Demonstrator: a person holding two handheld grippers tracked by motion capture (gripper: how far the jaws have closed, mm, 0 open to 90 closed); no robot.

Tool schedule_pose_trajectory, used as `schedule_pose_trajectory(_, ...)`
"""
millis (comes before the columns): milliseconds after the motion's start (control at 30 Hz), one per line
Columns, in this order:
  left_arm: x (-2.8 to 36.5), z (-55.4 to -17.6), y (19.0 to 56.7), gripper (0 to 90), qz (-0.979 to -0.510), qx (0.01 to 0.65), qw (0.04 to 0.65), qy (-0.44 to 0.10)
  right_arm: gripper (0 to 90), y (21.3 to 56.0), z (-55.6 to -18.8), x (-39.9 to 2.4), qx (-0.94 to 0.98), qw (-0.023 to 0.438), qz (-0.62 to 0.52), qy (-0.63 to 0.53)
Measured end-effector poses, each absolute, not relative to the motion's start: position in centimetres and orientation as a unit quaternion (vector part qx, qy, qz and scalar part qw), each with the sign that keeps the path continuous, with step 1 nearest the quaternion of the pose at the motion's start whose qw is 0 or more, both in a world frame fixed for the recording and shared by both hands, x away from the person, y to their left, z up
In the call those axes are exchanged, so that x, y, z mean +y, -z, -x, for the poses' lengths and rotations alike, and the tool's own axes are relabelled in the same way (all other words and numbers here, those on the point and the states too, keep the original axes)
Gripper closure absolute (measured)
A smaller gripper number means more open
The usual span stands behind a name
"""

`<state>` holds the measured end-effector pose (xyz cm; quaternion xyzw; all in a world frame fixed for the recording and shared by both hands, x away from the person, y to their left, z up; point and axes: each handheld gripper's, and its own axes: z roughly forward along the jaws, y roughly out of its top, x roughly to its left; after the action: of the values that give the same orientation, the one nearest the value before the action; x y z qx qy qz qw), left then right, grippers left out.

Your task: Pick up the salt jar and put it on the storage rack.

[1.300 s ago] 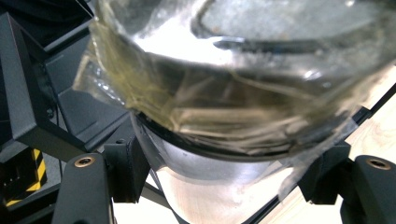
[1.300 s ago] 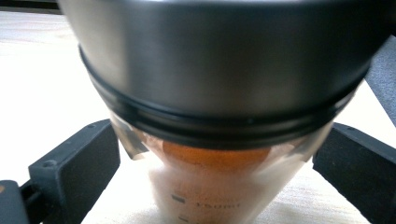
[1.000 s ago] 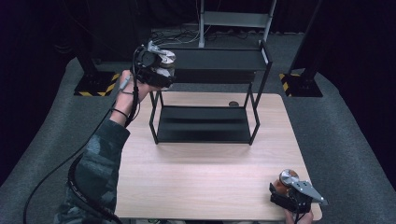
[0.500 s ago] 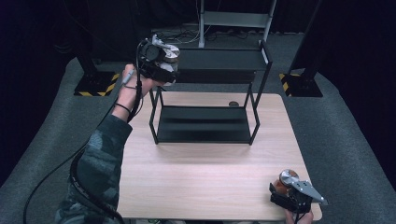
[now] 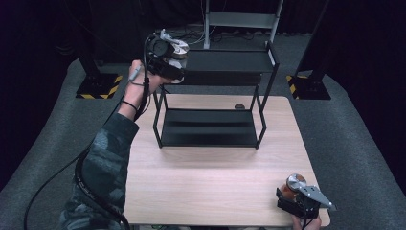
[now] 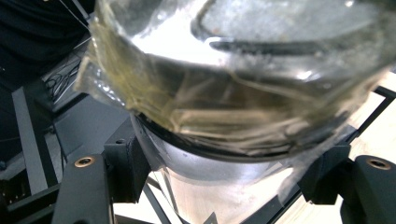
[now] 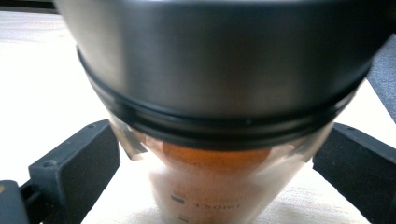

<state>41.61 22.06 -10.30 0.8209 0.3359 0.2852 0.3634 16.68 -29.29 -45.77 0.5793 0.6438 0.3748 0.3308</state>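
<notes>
The left gripper [image 5: 173, 53] is clamped on a clear jar [image 6: 243, 93] with a metal lid, jaws closed in against its sides. In the left gripper view the jar is tipped and so close that most of it runs off the frame; yellowish tape wrinkles across the glass and it's hard to tell what's inside. From the high view the gripper sits up at the far left corner of a black two-level rack [image 5: 210, 96], just over the edge of the top shelf, and the jar is mostly hidden behind the gripper body, with only a pale bit poking out. A camouflage sleeve [image 5: 103, 163] and the cable lead back toward the near left.

The right gripper [image 5: 293, 191] is down at the near right corner of the wooden table [image 5: 201, 187], well apart from the rack. It has hold of a second jar [image 7: 219, 168], jaws snug on both sides. In the right gripper view the steel lid blurs across the top half, below it is clear glass with something orange inside and faint measuring marks. The hand behind it is cut off by the bottom edge.

There's a small dark round thing [image 5: 239, 106] on the table behind the rack's lower shelf, too small to make out.
</notes>
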Motion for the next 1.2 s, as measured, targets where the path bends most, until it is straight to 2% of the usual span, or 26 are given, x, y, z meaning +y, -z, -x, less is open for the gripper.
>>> schedule_pose_trajectory(1200, 20.0, -44.5, 9.2, 30.6, -0.811, 0.350, 0.382, -0.272, 0.0, 45.8, -16.6, -29.2, 0.645, 0.333, -0.577, -0.374)
